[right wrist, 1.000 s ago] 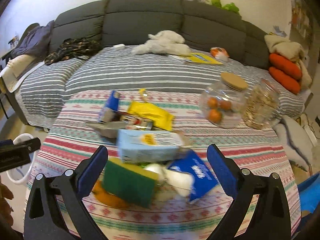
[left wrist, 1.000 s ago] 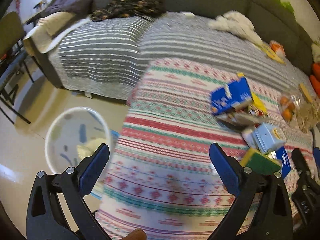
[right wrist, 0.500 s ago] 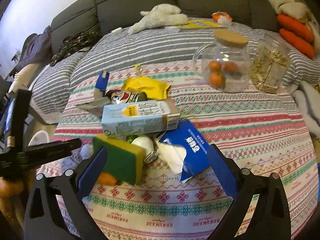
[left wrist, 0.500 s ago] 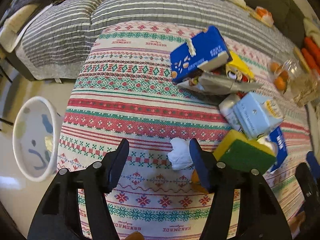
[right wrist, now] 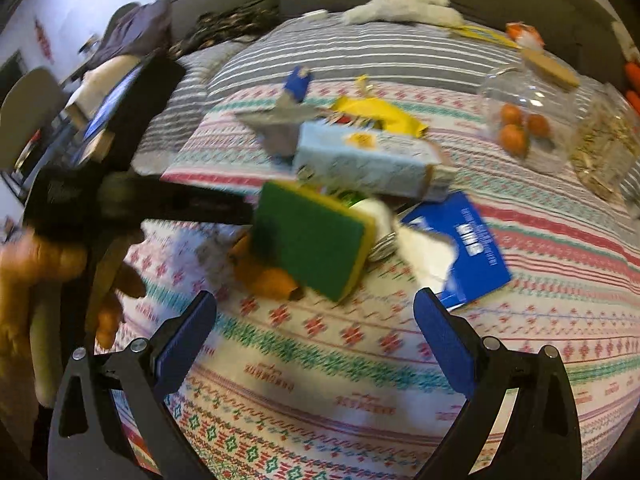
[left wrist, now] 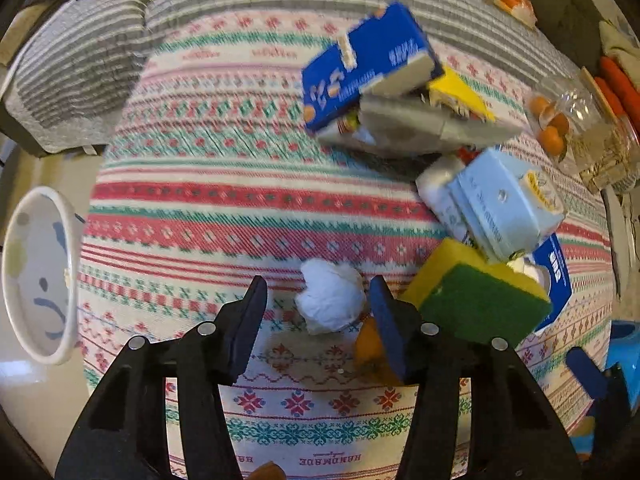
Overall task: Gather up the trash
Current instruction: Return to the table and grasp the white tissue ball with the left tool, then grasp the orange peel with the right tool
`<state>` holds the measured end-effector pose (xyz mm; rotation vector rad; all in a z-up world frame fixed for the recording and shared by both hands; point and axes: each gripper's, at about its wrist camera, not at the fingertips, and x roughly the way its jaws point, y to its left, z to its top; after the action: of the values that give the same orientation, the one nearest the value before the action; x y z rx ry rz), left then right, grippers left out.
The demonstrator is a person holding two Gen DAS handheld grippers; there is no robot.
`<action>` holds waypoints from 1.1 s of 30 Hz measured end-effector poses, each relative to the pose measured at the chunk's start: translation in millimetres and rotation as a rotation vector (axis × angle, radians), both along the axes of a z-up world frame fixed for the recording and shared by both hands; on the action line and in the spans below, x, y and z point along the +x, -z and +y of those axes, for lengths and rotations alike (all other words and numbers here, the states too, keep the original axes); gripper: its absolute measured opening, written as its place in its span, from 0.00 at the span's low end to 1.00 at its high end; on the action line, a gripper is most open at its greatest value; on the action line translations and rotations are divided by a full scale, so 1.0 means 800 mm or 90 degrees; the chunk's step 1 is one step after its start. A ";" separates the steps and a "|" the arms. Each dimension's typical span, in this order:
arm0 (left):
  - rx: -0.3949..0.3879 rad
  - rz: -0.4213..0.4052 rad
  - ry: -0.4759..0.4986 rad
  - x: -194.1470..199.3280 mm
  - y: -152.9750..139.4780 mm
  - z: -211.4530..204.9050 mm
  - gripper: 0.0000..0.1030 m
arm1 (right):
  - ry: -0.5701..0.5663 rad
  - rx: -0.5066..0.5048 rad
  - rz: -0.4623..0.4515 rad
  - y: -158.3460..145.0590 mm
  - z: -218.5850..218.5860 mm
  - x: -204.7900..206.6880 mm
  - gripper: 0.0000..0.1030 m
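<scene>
Left tool (left wrist: 318, 312) open around crumpled white tissue (left wrist: 331, 301), green sponge (left wrist: 480, 304) beside

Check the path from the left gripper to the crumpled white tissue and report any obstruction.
Nothing visible blocks it. The left gripper is open with the crumpled white tissue already between its fingers. The green-and-yellow sponge and an orange scrap sit just outside the right-hand finger.
</scene>
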<state>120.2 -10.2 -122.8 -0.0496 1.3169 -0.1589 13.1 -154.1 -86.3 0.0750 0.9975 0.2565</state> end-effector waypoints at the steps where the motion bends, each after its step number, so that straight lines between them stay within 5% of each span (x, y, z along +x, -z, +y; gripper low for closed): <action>1: -0.004 0.010 0.004 0.001 0.005 -0.002 0.29 | -0.010 0.003 -0.003 0.004 0.005 -0.002 0.89; 7: -0.009 -0.034 0.006 -0.007 -0.018 0.011 0.23 | -0.055 0.037 0.012 0.019 0.032 0.001 0.62; 15: -0.024 -0.121 -0.024 -0.023 -0.081 0.055 0.23 | -0.050 0.047 0.008 0.032 0.056 0.010 0.47; 26: -0.028 -0.165 -0.050 -0.045 -0.110 0.095 0.23 | -0.121 -0.046 -0.102 0.028 0.114 0.033 0.44; 33: -0.019 -0.161 -0.056 -0.051 -0.107 0.114 0.23 | -0.117 -0.069 -0.090 0.052 0.118 0.049 0.12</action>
<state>79.2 80.9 -37.3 -0.1093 1.0576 -0.1061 52.3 -59.4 -128.1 -0.1330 0.8761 0.3698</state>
